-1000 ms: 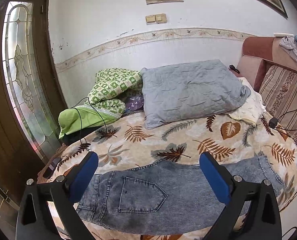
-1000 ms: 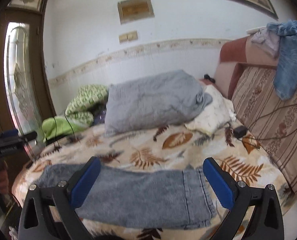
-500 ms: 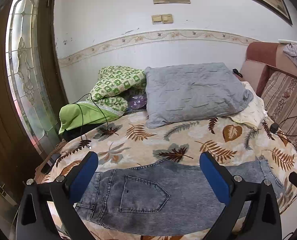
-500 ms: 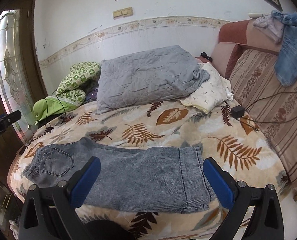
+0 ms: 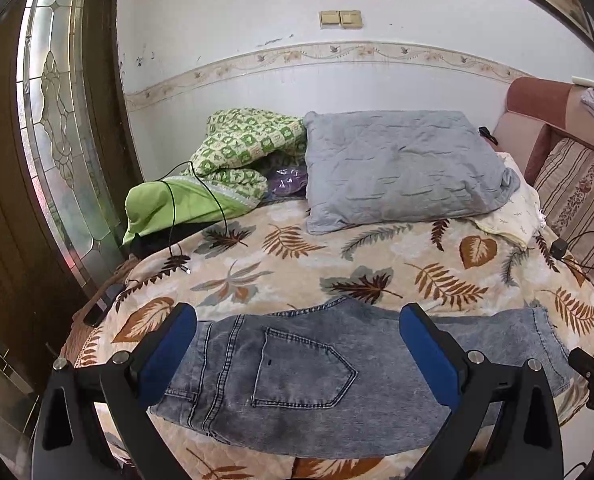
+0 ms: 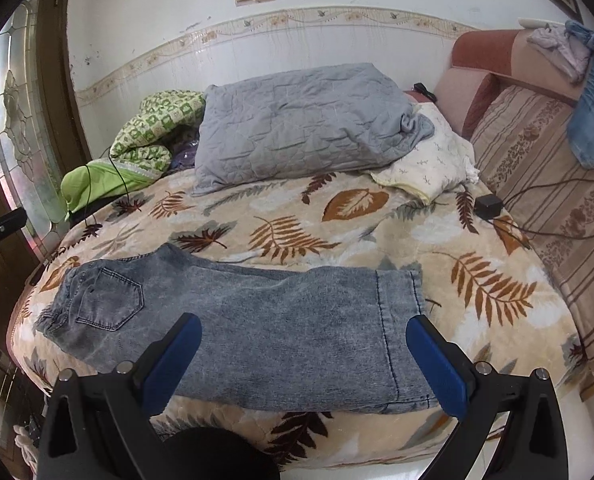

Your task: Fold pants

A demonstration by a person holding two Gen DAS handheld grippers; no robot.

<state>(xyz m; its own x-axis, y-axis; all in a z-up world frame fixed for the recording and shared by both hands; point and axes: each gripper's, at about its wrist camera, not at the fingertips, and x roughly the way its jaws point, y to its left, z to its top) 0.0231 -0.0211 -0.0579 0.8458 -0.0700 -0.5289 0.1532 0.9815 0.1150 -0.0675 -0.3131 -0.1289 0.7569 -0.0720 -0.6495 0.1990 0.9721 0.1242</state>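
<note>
Bed [image 5: 257, 280] is carrying the jeans [image 5: 337, 380], lying flat along its near edge, long axis running left to right, waist to the left, hems to the right. Left gripper [image 5: 297, 344] is hovering released over the pocket end; right gripper [image 6: 303, 354] is hovering released nearer the hems. The jeans' near edge is being cut off behind both grippers.

I've dropped my right tongs [image 6: 303, 354] closer over the jeans [image 6: 257, 320]; the hem now sits between my fingers.
</note>
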